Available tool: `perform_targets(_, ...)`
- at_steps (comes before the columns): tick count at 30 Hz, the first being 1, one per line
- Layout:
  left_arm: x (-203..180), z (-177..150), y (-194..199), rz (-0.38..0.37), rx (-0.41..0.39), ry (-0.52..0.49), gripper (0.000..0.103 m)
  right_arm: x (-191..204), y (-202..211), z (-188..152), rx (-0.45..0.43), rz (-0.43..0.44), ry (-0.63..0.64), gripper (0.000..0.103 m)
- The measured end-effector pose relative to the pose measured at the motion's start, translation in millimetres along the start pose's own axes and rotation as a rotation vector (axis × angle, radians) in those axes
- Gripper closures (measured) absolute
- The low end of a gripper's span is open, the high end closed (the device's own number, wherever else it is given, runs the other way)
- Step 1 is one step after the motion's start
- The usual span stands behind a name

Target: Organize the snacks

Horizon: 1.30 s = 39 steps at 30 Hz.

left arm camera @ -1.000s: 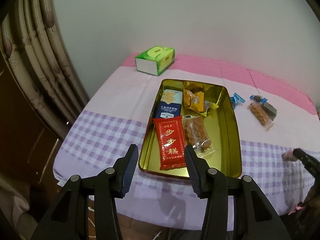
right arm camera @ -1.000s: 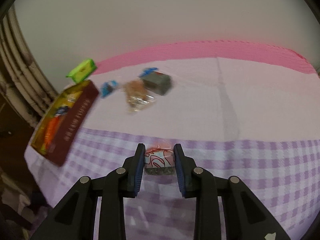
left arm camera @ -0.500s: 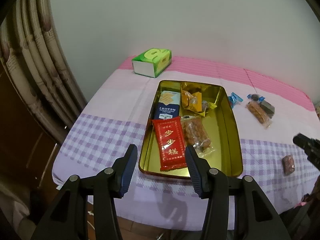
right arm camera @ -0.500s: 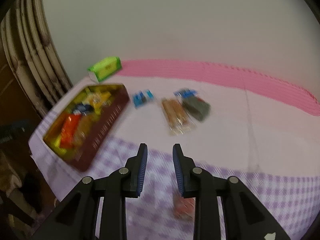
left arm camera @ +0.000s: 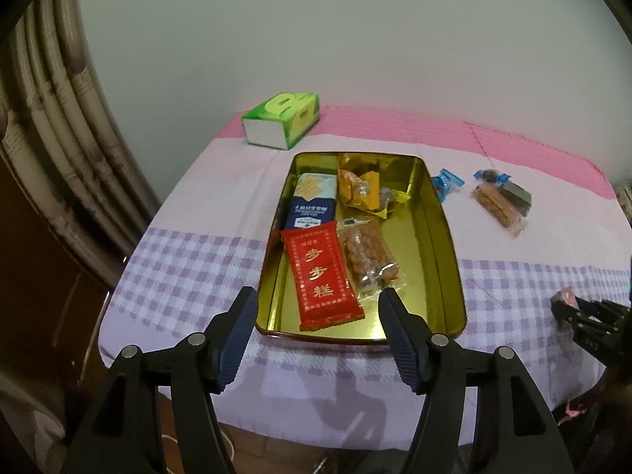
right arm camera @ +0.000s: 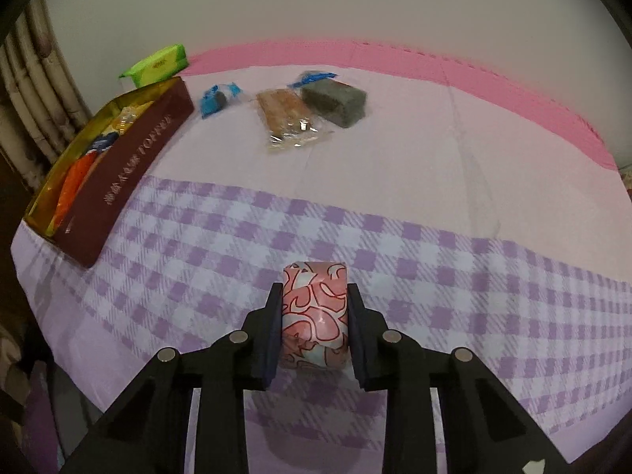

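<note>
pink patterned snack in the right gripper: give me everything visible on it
The pink patterned snack is a small, blocky, individually wrapped piece. Its glossy wrapper is pale pink with red-outlined swirls and whitish patches. It sits lengthwise between the right gripper's pads, which press on both of its sides, over the purple checked part of the tablecloth. Whether it still touches the cloth cannot be told. It is outside the tin.

Bare cloth [right arm camera: 434,150] (checked, pink) lies open beside the tin [right arm camera: 130,166].
</note>
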State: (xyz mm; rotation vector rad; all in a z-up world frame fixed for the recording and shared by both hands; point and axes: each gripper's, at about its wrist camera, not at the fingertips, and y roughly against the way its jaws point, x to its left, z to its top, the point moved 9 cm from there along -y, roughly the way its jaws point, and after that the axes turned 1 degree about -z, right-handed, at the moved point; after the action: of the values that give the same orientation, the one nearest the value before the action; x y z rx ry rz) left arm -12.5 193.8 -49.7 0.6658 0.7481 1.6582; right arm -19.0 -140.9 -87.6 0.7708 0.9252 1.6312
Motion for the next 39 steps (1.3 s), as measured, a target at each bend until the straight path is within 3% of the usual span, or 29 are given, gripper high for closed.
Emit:
perform_targets(3,9,1,-1,-0.008,0.0,0.046,0.039,15,16,17,-0.056,0.102,-0.02,0.077)
perform_targets(9,21,5,-1,0.009,-0.015,0.09,0.039,72,53,91,-0.16,0.252,0.02,0.077)
perform_targets(16,28,5,-6,0.012,-0.018,0.113,0.039,150,33,134,-0.132,0.366,0.078,0.077)
perform_targets(27,36,6,-10,0.063,-0.022,0.104,0.03,204,-34,150,-0.031,0.374,0.088,0.077)
perform_targets(39,38,4,-14,0.078,-0.007,0.099,0.03,210,-55,151,-0.001,0.351,0.085,0.077)
